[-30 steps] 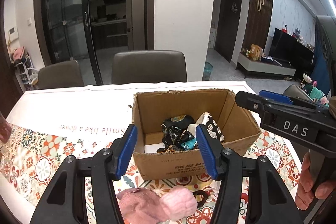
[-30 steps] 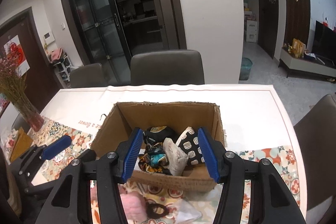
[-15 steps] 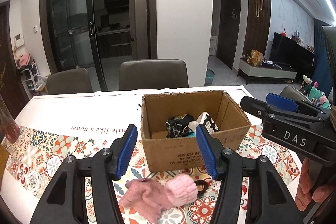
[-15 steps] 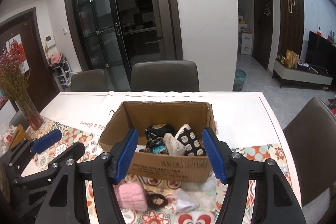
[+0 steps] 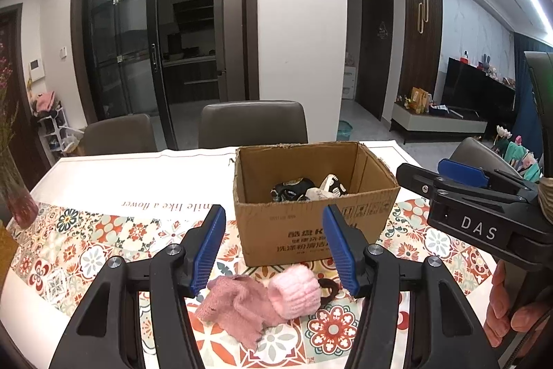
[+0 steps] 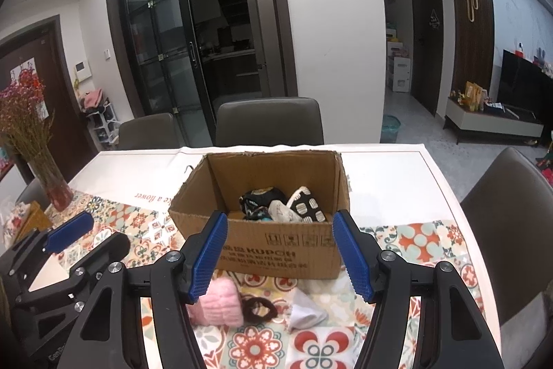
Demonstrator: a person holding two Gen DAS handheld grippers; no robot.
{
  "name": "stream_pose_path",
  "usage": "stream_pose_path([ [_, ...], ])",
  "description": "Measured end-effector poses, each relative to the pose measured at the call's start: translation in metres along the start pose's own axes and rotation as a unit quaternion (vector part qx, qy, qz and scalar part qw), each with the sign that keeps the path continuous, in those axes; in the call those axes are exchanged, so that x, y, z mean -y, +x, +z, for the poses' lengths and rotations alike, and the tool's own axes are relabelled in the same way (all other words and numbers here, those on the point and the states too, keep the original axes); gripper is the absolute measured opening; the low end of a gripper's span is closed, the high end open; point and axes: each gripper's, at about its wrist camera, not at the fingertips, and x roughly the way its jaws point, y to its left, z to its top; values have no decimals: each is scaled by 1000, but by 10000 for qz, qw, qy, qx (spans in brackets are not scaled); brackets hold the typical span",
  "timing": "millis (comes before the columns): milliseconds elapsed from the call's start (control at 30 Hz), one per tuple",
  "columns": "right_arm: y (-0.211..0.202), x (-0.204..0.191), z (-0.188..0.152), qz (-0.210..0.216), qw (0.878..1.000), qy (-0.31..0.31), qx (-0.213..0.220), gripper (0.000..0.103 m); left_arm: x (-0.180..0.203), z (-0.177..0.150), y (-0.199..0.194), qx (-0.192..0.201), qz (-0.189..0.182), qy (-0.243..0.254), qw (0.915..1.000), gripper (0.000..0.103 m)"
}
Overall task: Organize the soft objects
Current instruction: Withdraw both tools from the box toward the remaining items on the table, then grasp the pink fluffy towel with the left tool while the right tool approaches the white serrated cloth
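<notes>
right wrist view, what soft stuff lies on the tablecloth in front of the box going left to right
pink knit roll → dark hair tie → white crumpled cloth

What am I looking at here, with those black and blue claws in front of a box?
No robot: a person holds a two-fingered tool in each hand, each with a camera looking along its fingers. One picture is from the left tool, the other from the right tool. Both stand open, holding nothing. On the patterned tablecloth stands a cardboard box with a few small fabric items inside. In front of it lie a dusty pink knit piece, a light pink knit roll, a dark hair tie and a small white cloth.
</notes>
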Motion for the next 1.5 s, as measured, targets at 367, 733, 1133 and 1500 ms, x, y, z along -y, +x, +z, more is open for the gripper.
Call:
stream_pose_path([
  [367,1,5,-30,8,9998,127,-150,64,6,-25,-3,-28,-87,14,10000,59],
  [733,16,8,-58,-118,9992,82,-376,64,9,-52,19,-326,-187,24,9993,59],
  [1133,46,16,-84,-175,9969,171,-748,64,9,-78,49,-668,-235,14,9975,59],
  [1500,79,24,-100,-292,9937,364,-1023,64,2,-92,85,-935,-317,-187,9949,59],
])
